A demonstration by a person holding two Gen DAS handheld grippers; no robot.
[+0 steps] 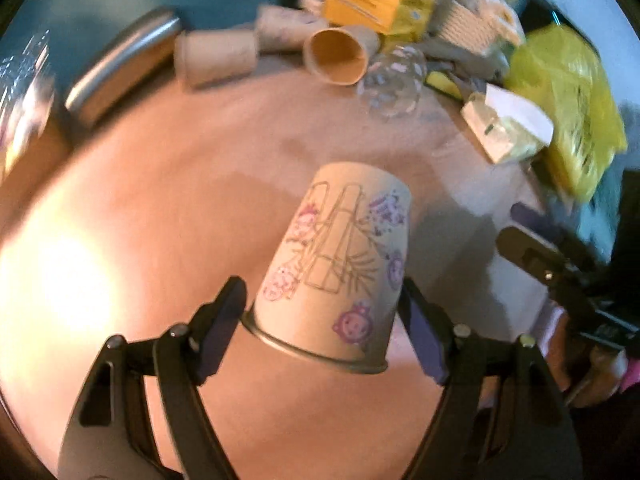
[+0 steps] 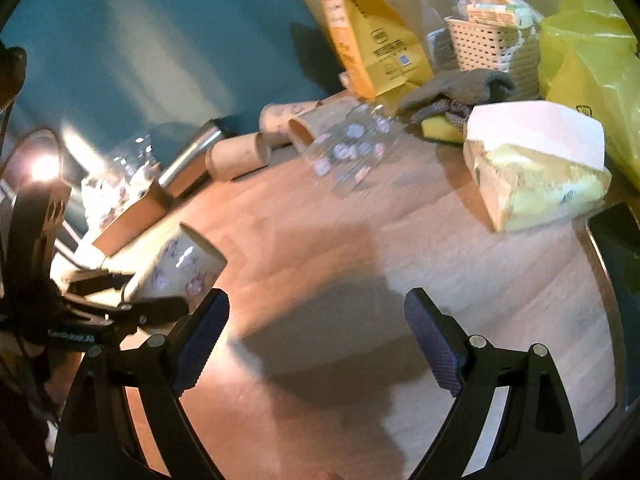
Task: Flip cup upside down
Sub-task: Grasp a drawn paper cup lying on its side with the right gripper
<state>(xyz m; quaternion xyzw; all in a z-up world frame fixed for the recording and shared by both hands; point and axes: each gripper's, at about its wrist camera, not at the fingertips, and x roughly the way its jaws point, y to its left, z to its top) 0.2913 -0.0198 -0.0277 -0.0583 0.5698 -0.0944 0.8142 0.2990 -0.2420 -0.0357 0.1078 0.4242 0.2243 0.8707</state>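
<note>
Left wrist view: we are seeing left gripper (image 1: pixel 322 326) fingers clamping printed cup (image 1: pixel 340 264) near rim, above worktop (image 1: pixel 160 220). Base pointing away, axis tilting right. Thin paper wall possibly crumpling or slipping.

Right wrist view: right gripper (image 2: pixel 316 344) fingers apart, empty, right of cup (image 2: pixel 180 268); cup tilting, mouth down-left.

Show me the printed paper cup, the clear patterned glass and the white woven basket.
printed paper cup (image 1: pixel 340 264), left wrist view, on its printed side wall.
clear patterned glass (image 2: pixel 352 152), right wrist view, on its dotted side.
white woven basket (image 2: pixel 492 50), right wrist view, on its front wall.
</note>
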